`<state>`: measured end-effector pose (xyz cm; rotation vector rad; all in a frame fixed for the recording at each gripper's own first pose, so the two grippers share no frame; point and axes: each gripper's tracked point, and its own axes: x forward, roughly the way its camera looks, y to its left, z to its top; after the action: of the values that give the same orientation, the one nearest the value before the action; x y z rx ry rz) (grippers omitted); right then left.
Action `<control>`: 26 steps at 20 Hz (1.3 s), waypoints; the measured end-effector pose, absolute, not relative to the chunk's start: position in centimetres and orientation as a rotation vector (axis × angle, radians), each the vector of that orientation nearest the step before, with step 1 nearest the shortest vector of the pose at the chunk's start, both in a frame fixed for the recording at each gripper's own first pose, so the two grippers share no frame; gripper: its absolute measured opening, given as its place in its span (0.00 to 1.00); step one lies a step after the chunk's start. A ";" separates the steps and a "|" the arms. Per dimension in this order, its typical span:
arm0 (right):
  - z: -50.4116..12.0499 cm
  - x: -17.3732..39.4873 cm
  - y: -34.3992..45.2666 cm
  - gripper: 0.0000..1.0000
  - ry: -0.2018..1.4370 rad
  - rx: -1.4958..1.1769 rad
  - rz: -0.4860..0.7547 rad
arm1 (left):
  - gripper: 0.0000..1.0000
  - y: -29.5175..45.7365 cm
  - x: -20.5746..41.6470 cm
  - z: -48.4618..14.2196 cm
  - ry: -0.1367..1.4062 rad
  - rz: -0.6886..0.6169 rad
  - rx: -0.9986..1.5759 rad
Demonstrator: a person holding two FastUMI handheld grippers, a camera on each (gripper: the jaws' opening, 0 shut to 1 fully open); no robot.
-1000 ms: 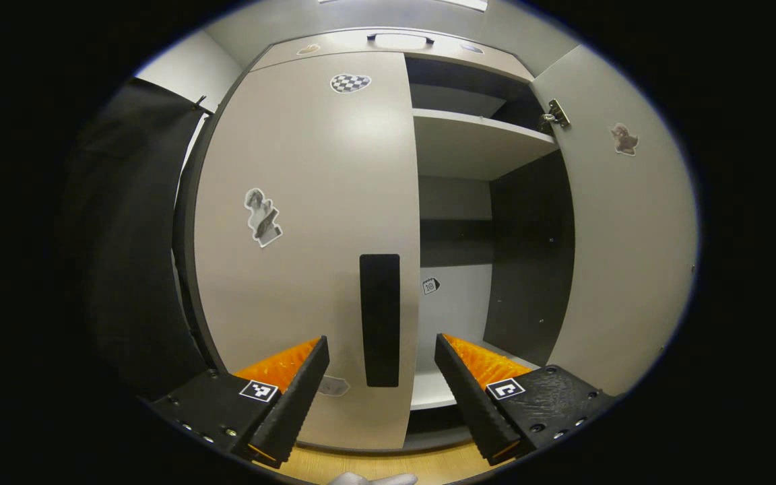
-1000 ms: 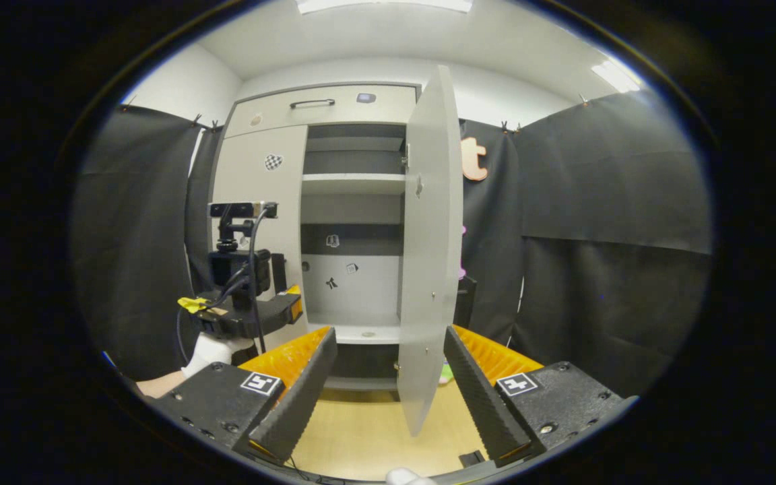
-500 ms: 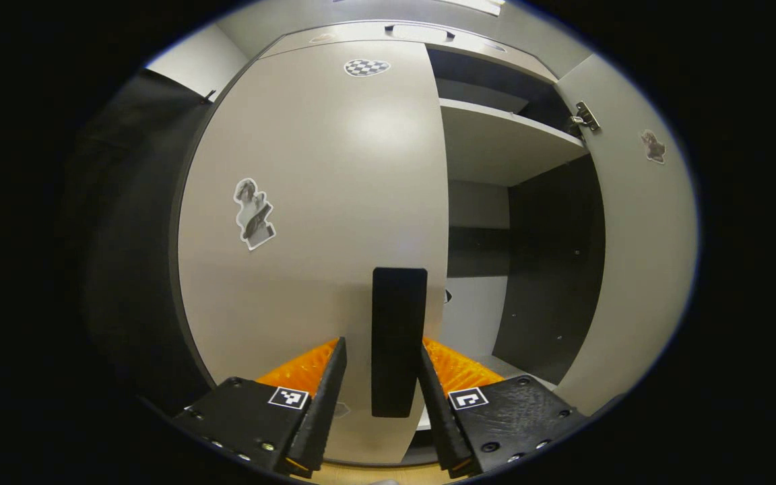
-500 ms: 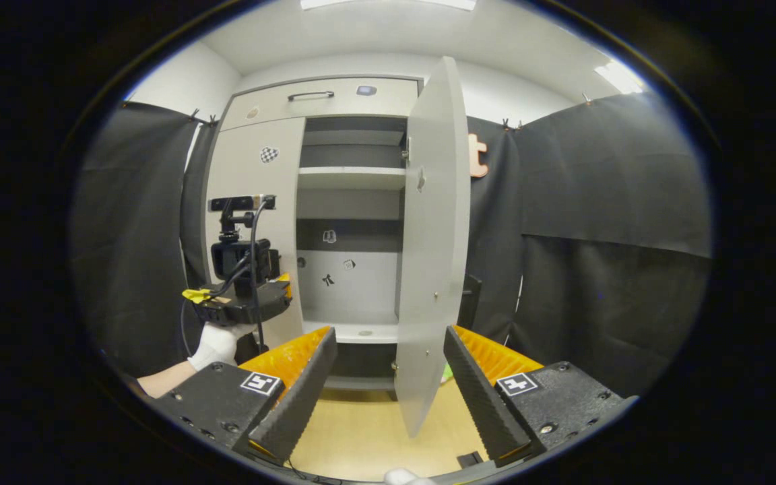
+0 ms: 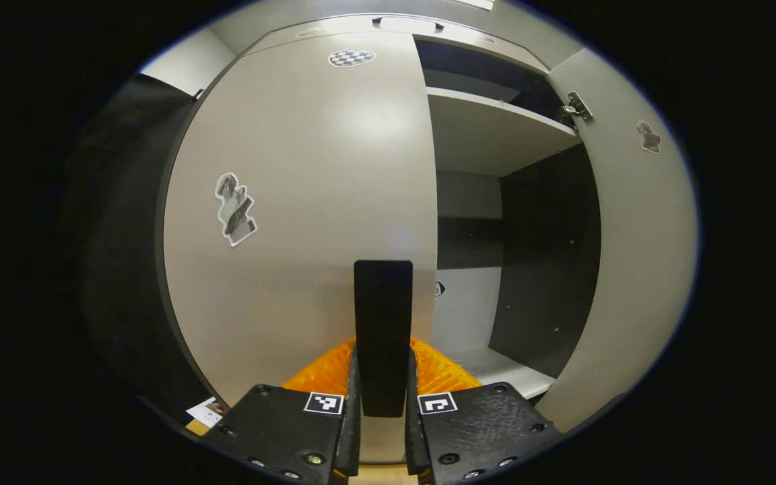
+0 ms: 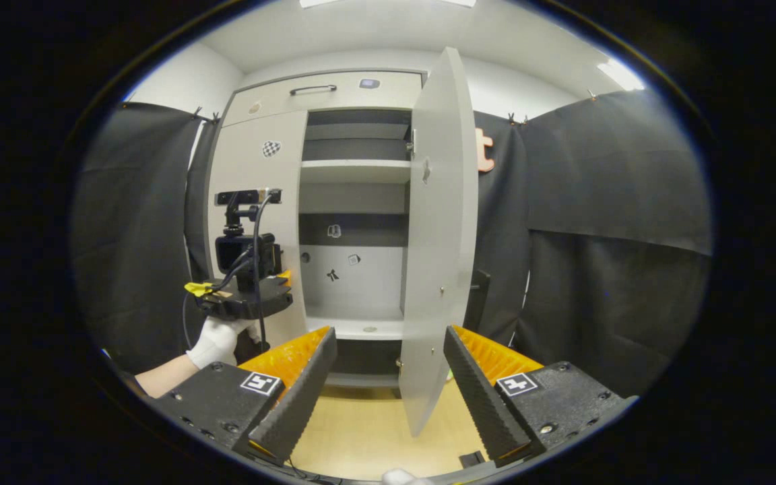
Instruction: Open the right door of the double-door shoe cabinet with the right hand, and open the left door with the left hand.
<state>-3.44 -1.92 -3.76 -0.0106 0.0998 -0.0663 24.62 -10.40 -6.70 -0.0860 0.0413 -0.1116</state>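
While the right door (image 6: 438, 229) hangs open, the left gripper (image 5: 381, 411) pinches the black handle (image 5: 382, 330) on the shut left door (image 5: 307, 202); the right gripper (image 6: 388, 384) fingers are spread.

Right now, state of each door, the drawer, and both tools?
right door: swung open, free of any tool
left door: shut
left door handle: clamped between the fingers of the left tool
left tool: shut on the handle
right tool: open, holds nothing, back from the cabinet
top drawer: shut
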 end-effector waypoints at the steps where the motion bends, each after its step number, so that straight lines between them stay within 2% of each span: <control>1: -3.8 -3.4 -1.9 1.00 0.100 -0.011 -0.062 | 0.22 -10.4 24.4 -6.6 0.039 -0.117 -0.089; 19: -4.0 -2.9 -1.5 1.00 0.093 -0.009 0.114 | 0.22 -6.7 15.8 -6.5 0.052 -0.099 -0.097; 20: -4.0 -2.7 -1.4 1.00 0.090 -0.011 0.125 | 0.10 -6.4 15.3 -6.6 0.052 -0.096 -0.094; 21: -4.0 -2.6 -1.2 1.00 0.091 -0.011 0.137 | 0.17 -6.1 14.9 -6.7 0.053 -0.090 -0.089; 26: -3.5 -2.3 -0.2 1.00 0.075 -0.020 0.191 | 0.17 -4.1 12.7 -6.7 0.056 -0.042 -0.073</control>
<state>-2.32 -0.24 -3.46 -0.0205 0.0752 0.1912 12.71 -4.13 -6.69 -0.0733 0.0562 -0.0416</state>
